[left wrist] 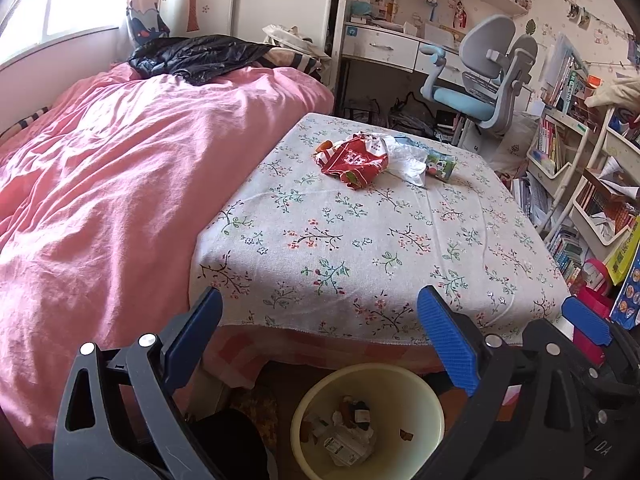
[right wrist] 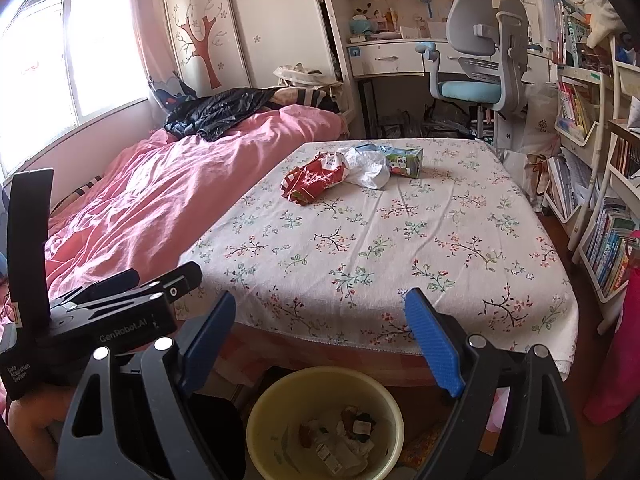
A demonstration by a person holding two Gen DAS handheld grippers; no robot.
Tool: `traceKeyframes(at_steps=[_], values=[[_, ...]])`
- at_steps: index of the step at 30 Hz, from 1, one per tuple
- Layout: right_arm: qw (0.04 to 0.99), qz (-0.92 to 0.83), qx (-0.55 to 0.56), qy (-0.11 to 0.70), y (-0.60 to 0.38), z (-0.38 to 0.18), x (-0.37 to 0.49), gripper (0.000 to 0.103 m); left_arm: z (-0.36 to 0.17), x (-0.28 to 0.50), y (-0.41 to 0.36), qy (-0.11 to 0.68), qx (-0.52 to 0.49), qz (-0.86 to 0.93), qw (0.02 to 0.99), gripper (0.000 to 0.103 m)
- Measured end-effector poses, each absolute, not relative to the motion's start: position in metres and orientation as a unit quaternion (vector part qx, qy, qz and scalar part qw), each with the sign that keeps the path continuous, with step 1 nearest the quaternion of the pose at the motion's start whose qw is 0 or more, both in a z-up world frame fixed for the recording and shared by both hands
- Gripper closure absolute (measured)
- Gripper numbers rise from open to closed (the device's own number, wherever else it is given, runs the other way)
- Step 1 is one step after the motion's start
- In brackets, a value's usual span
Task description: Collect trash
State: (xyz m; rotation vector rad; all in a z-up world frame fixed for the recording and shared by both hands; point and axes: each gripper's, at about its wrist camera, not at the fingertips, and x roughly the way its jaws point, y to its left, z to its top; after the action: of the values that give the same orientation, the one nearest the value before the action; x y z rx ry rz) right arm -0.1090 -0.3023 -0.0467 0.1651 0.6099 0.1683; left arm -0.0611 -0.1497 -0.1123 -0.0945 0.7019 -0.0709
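Nearest the cameras, two claws hang side by side over a pale yellow waste bin (left wrist: 420, 392) that stands on the floor at the foot of the surface. The left claw (left wrist: 320, 340) has its two blue-padded fingers spread wide with nothing between them. The right claw (right wrist: 320, 340) is likewise spread wide and empty, and its outer finger also shows at the right edge of the left wrist view. The bin (right wrist: 260, 432) already holds several crumpled scraps, wrappers and a small carton among them; an exact count cannot be made.

Beyond the bin lies one surface (left wrist: 360, 248) covered with a white floral tablecloth, whose near half is bare cloth. At its far end three pieces of trash lie in a tight cluster, touching one another: one red snack bag (left wrist: 354, 160), crumpled, on the left; one white crumpled plastic bag (left wrist: 406, 158) in the middle; and one small green drink carton (left wrist: 440, 166) on the right. A strip of pale blue shows behind them, too hidden to name.

Left of the surface runs one bed under a pink quilt (left wrist: 100, 200), with one black jacket (left wrist: 196, 56) at its far end. Farther back stand one desk and one grey swivel chair (left wrist: 476, 84) with a blue seat, and bookshelves (right wrist: 600, 216) on the right.
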Motion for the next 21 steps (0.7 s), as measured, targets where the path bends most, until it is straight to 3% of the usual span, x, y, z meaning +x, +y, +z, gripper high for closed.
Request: traceKeyframes(at_steps=[21], values=[[0.952,0.085,0.097,0.279,-0.308,-0.031,-0.104,0.015,-0.11,-0.057,-0.149,0.346,-0.064,-0.038,0.935,0.009]])
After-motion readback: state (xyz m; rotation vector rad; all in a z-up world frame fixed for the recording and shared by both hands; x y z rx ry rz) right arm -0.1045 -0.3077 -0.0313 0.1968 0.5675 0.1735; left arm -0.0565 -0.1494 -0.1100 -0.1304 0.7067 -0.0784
